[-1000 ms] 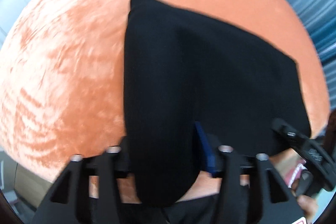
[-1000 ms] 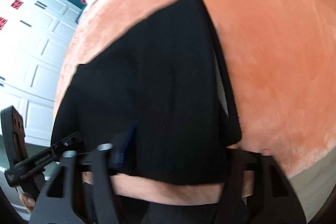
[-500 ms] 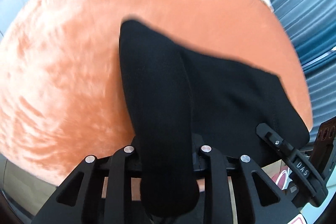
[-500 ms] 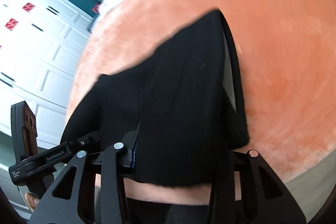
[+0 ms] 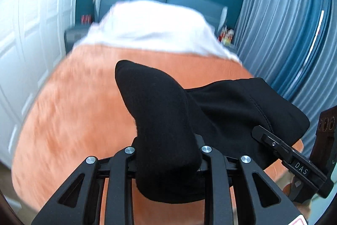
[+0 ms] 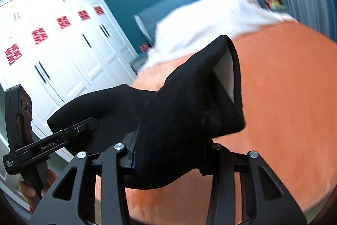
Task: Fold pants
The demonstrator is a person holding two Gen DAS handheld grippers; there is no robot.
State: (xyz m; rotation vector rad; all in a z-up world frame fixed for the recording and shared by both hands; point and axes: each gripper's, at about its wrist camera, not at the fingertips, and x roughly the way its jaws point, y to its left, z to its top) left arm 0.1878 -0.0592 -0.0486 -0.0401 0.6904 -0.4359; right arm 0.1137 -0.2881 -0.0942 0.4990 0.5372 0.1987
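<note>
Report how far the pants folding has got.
Done: both grippers have a grip; the left gripper and the right gripper are each shut on an edge of the black pants. In hand: the cloth hangs lifted between them above the orange blanket. Left: laying that edge over and smoothing the fold.

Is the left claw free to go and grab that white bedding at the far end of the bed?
Probably not yet: the left claw is shut on the black pants, so it would have to let go first. Otherwise the white bedding lies unobstructed beyond the orange blanket.
</note>
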